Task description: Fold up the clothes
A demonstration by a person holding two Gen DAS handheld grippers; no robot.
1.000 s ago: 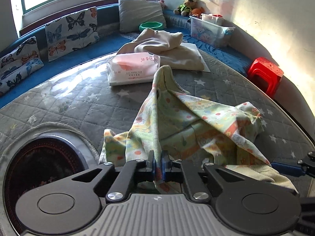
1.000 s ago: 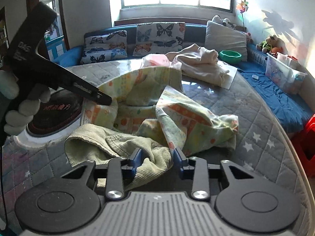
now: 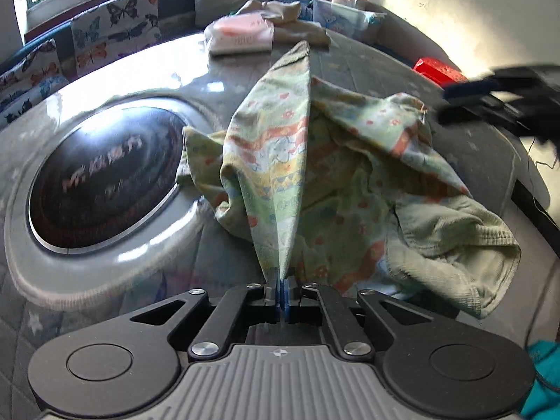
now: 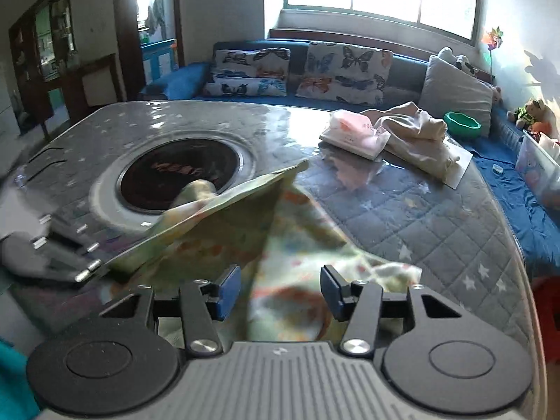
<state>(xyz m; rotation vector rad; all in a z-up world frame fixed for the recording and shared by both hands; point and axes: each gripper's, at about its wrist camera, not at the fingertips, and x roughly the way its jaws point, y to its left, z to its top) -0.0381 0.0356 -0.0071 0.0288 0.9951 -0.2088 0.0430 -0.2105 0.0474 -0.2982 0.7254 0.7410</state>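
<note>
A pale green printed garment (image 3: 315,161) lies crumpled on the grey quilted table (image 3: 367,70). My left gripper (image 3: 281,288) is shut on an edge of it and pulls it taut into a raised ridge. The plain green ribbed part (image 3: 455,238) hangs at the right. My right gripper (image 4: 280,288) is open and empty, held just above the same garment (image 4: 297,245). The right gripper also shows blurred in the left wrist view (image 3: 497,98), and the left gripper shows at the lower left of the right wrist view (image 4: 63,255), holding the stretched edge.
A round black cooktop (image 3: 105,175) is set in the table, left of the garment. A pink packet (image 4: 353,133) and a beige garment (image 4: 416,136) lie at the far side. Butterfly cushions (image 4: 343,70), a green bowl (image 4: 462,124) and a clear bin (image 3: 346,14) line the bench. A red stool (image 3: 437,70) stands beside the table.
My left gripper has pulled its held edge back and up, stretching the garment. My right gripper has opened wider, let go of the ribbed part and moved over the printed cloth.
</note>
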